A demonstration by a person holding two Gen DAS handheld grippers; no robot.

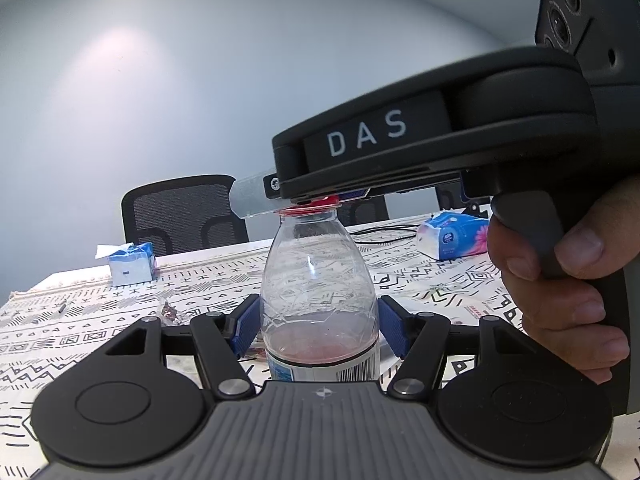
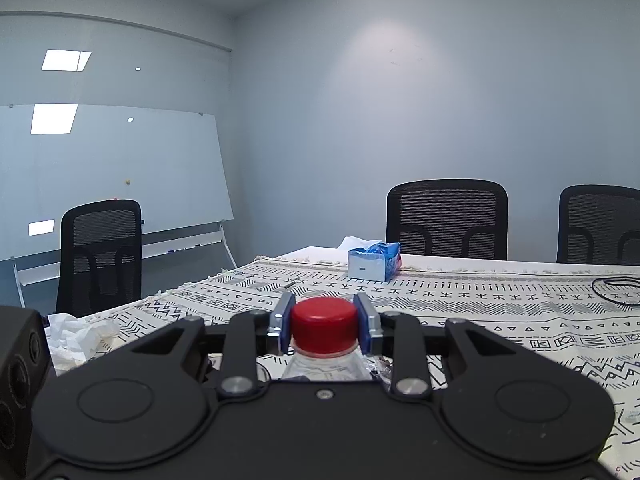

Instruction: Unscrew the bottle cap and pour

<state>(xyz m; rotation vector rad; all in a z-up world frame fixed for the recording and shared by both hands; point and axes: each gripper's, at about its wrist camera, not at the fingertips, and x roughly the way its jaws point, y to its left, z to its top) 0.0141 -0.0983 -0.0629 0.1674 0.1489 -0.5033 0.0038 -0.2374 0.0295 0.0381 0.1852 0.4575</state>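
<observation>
The only writing that can be read clearly is "DAS", in white capital letters on the black body of the right gripper (image 1: pixel 304 203), which reaches in from the right above the bottle (image 1: pixel 318 300) in the left wrist view. The bottle carries a white label with a barcode near its lower edge; the printing beside the barcode is too small to read. There is 1 bottle, clear plastic, standing upright on the patterned tablecloth (image 2: pixel 500 300), with a shallow layer of reddish liquid at label height. The left gripper (image 1: pixel 319 326) pinches the bottle body, its 2 blue pads (image 1: pixel 245 330) pressed against both sides. In the right wrist view the right gripper (image 2: pixel 325 322) clamps the 1 red cap (image 2: pixel 324 322), which sits on the bottle neck (image 2: pixel 326 364) with a blue pad touching each side. A hand (image 1: pixel 560 280) wraps the handle of the right gripper. On the tablecloth lie 2 tissue packs: a blue and white one (image 2: pixel 373 261) at the far edge, and a second one (image 1: pixel 452 236) with a pink flower print (its brand mark is too blurred to read). A black cable (image 2: pixel 616 290) lies to the right, and crumpled white tissue (image 2: pixel 78 338) at the left corner. In the right wrist view, 3 black mesh chairs (image 2: pixel 447 220) stand around the table, and 1 whiteboard (image 2: pixel 112 176) leans against the left wall.
</observation>
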